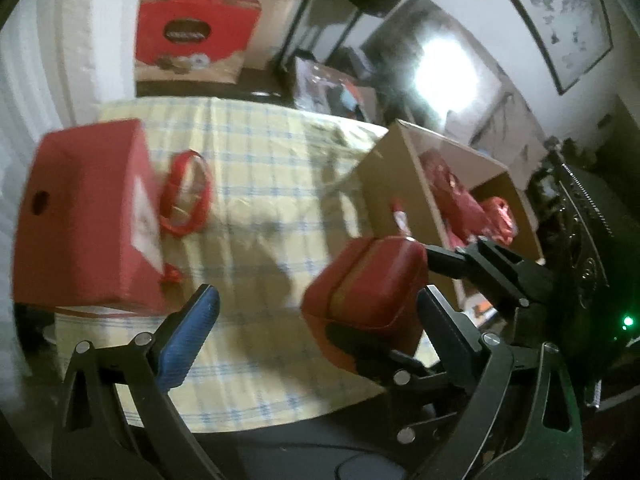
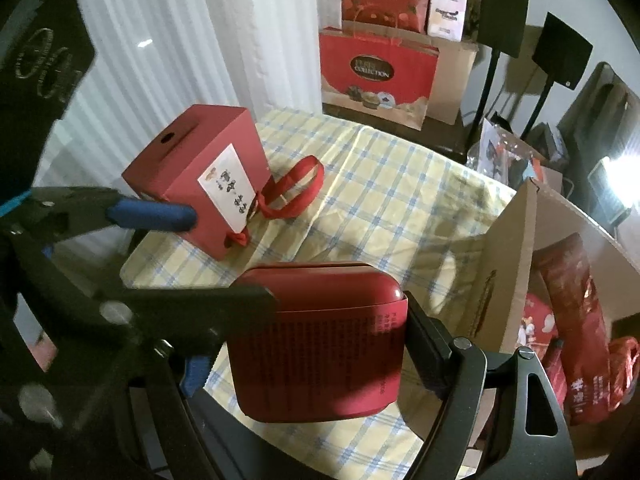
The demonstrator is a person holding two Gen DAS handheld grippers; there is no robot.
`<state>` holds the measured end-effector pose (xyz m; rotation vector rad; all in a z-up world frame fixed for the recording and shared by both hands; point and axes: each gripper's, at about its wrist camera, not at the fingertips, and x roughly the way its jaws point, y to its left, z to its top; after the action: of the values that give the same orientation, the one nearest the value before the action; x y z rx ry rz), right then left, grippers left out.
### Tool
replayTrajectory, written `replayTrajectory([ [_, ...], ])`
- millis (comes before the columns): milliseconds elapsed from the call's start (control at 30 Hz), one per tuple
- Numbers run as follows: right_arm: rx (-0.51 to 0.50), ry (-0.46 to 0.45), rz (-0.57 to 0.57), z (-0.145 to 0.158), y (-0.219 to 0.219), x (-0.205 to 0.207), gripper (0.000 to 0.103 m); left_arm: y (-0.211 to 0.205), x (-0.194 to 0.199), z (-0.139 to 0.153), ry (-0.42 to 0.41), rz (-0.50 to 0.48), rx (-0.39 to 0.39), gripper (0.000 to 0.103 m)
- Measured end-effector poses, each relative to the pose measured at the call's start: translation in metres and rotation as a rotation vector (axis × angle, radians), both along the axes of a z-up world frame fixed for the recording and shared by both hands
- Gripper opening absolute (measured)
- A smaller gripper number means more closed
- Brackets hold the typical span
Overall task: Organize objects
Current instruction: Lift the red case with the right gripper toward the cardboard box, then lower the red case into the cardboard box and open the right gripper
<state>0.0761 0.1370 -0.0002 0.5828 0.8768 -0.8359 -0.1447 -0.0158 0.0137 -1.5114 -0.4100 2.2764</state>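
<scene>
A rounded red tin (image 2: 320,340) is held between the pads of my right gripper (image 2: 340,320), above the front of the checked tablecloth (image 2: 392,200). The tin also shows in the left wrist view (image 1: 372,284), with the right gripper's black fingers (image 1: 492,264) around it. My left gripper (image 1: 316,320) is open and empty, its blue-padded finger (image 1: 188,340) to the left of the tin. A red gift box (image 2: 200,176) with a white label and a red ribbon handle (image 2: 296,188) lies tilted at the table's left. An open cardboard box (image 2: 516,264) stands at the right.
The cardboard box (image 1: 404,184) holds several red packages (image 2: 576,320). Behind the table stand a red paper bag (image 2: 376,76), more red boxes, and two black stands (image 2: 500,12). White curtains (image 2: 160,40) hang at the left. A dark cabinet (image 1: 592,232) is at the far right.
</scene>
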Motion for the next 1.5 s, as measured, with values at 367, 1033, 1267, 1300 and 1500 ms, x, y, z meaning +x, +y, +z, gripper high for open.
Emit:
replayTrajectory([
  [367,-0.003,-0.011,0.002,0.0,0.003,-0.007,0.083,0.028,-0.004,-0.016,-0.072,-0.091,0.076,0.071],
  [1033,0.037,-0.089,-0.139,0.032,-0.023,-0.095,0.083,0.103,-0.041,0.018,-0.034,-0.164,0.095,0.071],
  [1267,0.07,-0.164,-0.188,0.053,-0.033,-0.125,0.083,0.125,-0.052,0.045,-0.007,-0.182,0.072,0.068],
  [1300,0.073,-0.172,-0.192,0.055,-0.034,-0.128,0.083,0.127,-0.054,0.048,-0.002,-0.182,0.066,0.068],
  [1500,0.055,-0.157,-0.225,0.067,-0.04,-0.145,0.083,0.146,-0.067,0.054,0.011,-0.198,0.079,0.068],
])
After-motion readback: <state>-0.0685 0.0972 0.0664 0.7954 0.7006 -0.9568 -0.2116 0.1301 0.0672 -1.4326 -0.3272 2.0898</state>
